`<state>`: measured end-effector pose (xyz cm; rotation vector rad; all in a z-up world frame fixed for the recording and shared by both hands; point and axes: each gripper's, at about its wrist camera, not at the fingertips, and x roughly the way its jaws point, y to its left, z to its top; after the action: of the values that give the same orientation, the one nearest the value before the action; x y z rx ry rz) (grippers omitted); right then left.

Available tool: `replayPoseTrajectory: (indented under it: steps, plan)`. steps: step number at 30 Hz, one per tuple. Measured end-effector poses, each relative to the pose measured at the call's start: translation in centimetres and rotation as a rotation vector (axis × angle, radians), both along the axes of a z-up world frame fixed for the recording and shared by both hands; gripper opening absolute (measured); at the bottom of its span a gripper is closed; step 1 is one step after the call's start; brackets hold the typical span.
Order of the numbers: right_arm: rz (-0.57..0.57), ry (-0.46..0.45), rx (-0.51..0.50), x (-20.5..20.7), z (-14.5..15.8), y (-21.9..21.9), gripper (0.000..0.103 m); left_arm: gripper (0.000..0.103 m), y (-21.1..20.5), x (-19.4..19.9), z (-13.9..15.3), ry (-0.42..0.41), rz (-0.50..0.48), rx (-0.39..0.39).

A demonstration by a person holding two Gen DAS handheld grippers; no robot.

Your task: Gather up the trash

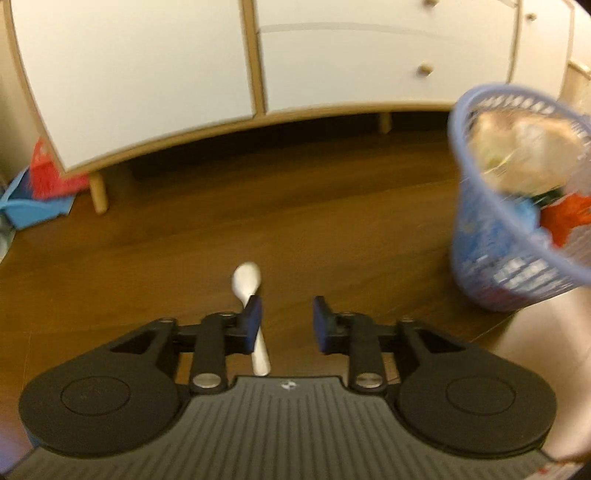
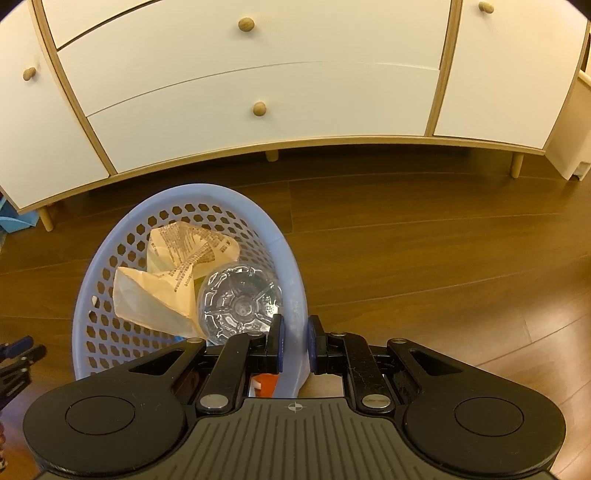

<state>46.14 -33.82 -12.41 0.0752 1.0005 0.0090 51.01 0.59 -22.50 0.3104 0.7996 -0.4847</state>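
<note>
The left gripper (image 1: pixel 287 320), jaws apart and empty, hung over a spoon (image 1: pixel 246 277). The right gripper (image 2: pixel 294 343) clamped the basket (image 2: pixel 291 295) rim. Recommended: centre the jaws astride the handle before closing.

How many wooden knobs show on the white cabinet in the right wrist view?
4: top drawer, lower drawer, left door, right door. Others may lie outside the frame.

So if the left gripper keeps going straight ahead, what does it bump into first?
Probably the white plastic spoon on the floor. It lies just ahead of the open left gripper, slightly to one side by its left finger. Depth is unclear, so it might pass above it.
</note>
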Motion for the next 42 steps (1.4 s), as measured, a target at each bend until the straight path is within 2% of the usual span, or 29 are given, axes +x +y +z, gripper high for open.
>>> replayPoseTrajectory:
  steps: [8,12,15,16,18,21,27,33,42]
  plan:
    - [-0.007,-0.008,0.021,-0.1,-0.1,-0.3,0.009,0.030,0.4,5.1,-6.3,0.083,0.097,0.035]
    - [0.003,-0.005,0.030,-0.1,-0.2,-0.4,0.009,0.030,-0.2,7.5,-8.5,0.108,0.150,0.022]
    - [0.006,-0.006,0.037,-0.1,-0.1,-0.5,0.009,0.029,-0.9,8.7,-9.8,0.117,0.175,0.049]
    - [0.008,-0.006,0.037,-0.1,-0.1,-0.5,0.009,0.026,-1.1,9.0,-10.3,0.123,0.181,0.057]
    - [0.008,-0.003,0.041,-0.2,-0.1,-0.7,0.009,0.004,-1.2,9.3,-10.8,0.135,0.199,0.061]
    - [0.002,0.002,0.045,-0.1,-0.3,-1.0,0.009,0.004,-0.7,9.3,-11.3,0.125,0.201,0.039]
    - [-0.007,0.002,0.049,-0.3,-0.3,-1.1,0.009,0.004,0.0,8.0,-9.1,0.092,0.185,-0.021]
    - [-0.009,0.000,0.051,-0.3,-0.3,-1.1,0.009,0.004,0.6,5.8,-5.9,0.075,0.133,-0.037]
    - [-0.014,-0.006,0.047,-0.4,-0.2,-0.6,0.009,0.004,0.8,0.6,3.2,0.025,0.030,-0.141]
